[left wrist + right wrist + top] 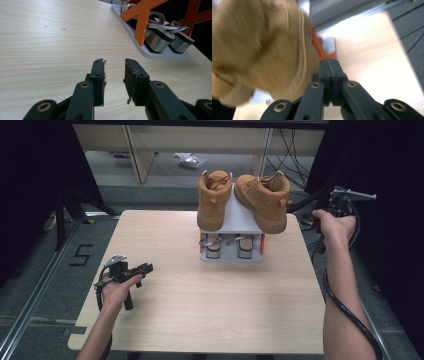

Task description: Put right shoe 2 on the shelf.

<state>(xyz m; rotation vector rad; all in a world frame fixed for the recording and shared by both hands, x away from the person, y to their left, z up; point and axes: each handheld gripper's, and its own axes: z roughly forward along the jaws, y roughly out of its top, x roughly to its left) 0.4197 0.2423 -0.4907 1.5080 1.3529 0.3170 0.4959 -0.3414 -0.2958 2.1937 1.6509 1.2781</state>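
Light wood covers the table [200,310], which stands on a grey floor with dark curtains on both sides and pale furniture at the far end. At the far middle of the table stands a small white shoe rack [243,212] with orange crossed sides, and it has 2 levels. On the upper level sit 2 tan boots: the left boot [214,200] points its heel toward the near side, and the right boot [264,200] lies tilted, with its sole turned toward the right edge of the rack. On the lower level, 2 silver sandals [227,247] stand side by side; in the left gripper view they show at the upper right [160,40] behind an orange cross.

The left gripper [145,268] rests low over the near left part of the table, well apart from the rack, and it points toward the right. In the left gripper view [113,82] its jaws stand about half open, with bare wood between them, so it holds nothing.

The right gripper [320,227] is held in the air at the far right edge of the table, near the right boot but not touching it in the high view. In the right gripper view [330,75] its 2 jaws are pressed together with nothing between them. The same view is blurred, and the tan boot [262,47] appears large at the left, just beside the closed jaws.
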